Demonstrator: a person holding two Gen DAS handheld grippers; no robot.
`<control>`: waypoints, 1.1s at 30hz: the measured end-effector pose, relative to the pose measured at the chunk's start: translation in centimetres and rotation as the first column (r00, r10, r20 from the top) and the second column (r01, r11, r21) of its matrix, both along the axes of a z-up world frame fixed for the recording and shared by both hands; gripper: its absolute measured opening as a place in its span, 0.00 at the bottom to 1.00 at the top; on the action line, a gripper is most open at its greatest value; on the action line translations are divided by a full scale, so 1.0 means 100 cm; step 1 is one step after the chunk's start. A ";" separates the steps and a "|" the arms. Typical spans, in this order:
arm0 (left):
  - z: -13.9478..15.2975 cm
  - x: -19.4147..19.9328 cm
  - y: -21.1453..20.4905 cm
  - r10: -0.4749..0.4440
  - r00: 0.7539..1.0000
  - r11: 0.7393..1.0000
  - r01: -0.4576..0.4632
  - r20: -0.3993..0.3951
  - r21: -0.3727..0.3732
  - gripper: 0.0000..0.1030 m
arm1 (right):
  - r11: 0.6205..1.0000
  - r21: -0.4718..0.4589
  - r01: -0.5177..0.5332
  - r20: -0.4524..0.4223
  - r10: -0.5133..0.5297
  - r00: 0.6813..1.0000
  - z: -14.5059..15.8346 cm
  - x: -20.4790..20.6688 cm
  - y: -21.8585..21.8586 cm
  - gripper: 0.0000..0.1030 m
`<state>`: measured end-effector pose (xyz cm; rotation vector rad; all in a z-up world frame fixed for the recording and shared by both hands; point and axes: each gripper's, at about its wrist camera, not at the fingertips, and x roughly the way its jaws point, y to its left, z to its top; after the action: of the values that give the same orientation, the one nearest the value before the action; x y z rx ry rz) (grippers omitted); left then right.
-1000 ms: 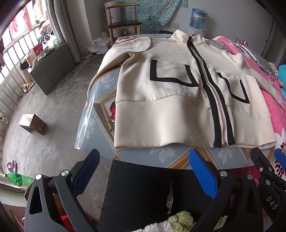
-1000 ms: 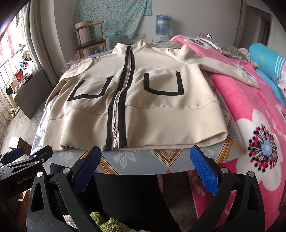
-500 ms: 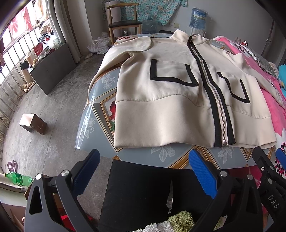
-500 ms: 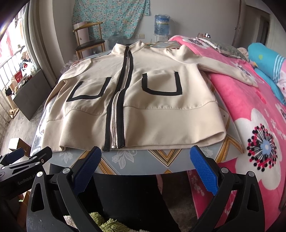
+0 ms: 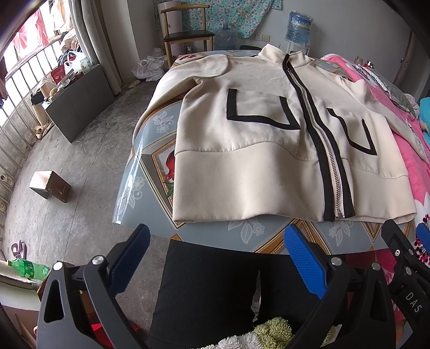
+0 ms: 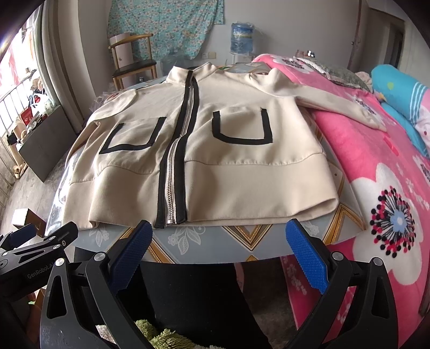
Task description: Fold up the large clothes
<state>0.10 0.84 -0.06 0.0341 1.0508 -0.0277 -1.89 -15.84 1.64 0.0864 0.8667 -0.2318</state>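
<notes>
A cream jacket with black pocket trim and a black-edged zip lies flat, front up, on a patterned table; it also shows in the right wrist view. Its one sleeve stretches onto the pink blanket; the other is folded across at the far left. My left gripper is open and empty, hanging before the table's near edge. My right gripper is open and empty, just short of the jacket's hem.
A bed with a pink flowered blanket adjoins the table on the right. A wooden chair and a water bottle stand behind. A brown box and a green bottle lie on the concrete floor at left.
Both grippers have edged very slightly toward the table; the jacket has not moved.
</notes>
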 end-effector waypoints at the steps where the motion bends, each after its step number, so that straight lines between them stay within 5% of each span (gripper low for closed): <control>1: 0.000 0.000 0.000 0.000 1.000 1.000 0.000 0.000 0.000 0.95 | 1.000 -0.001 0.001 0.000 -0.001 1.000 0.000 0.000 0.000 0.93; 33: 0.005 0.045 0.010 0.028 0.999 0.999 -0.029 0.026 0.030 0.95 | 1.000 -0.031 -0.003 0.012 0.003 1.000 0.013 0.047 0.008 0.93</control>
<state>4.58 1.84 0.46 0.0472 1.0257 0.0148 2.79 -15.00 2.90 0.0571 0.8513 -0.2417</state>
